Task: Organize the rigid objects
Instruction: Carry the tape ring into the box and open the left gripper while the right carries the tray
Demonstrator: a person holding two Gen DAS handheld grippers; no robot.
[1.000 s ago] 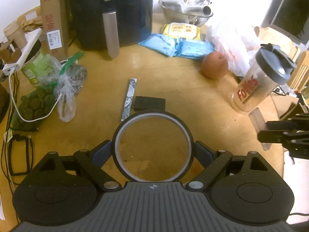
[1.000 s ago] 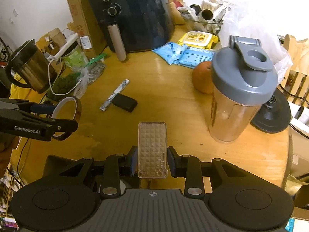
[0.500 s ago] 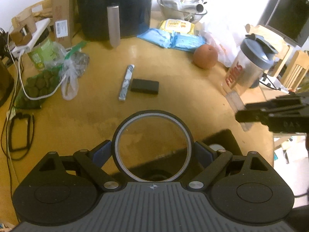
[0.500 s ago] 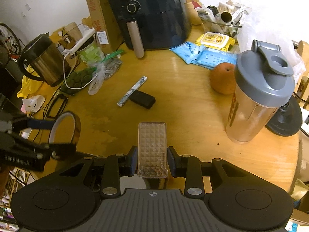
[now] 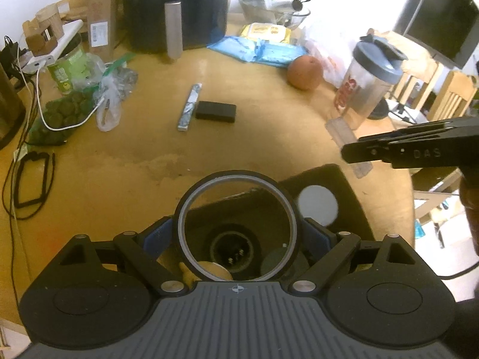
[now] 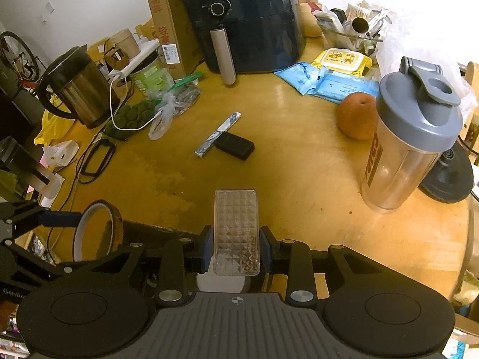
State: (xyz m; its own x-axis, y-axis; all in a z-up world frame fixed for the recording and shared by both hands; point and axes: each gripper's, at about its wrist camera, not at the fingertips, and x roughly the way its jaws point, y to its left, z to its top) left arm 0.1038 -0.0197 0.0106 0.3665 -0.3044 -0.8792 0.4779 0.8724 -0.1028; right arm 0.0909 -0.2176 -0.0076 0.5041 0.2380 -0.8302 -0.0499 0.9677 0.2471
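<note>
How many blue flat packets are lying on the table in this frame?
2. Both blue packets lie side by side in front of the air fryer: one nearer it, the other by the orange. More may be hidden under clutter.

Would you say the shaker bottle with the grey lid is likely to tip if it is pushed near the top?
Probably. The shaker bottle is tall and narrow at the base, and looks empty, so likely light. Its clear plastic wall may be slippery. It stands close to the table edge.
</note>
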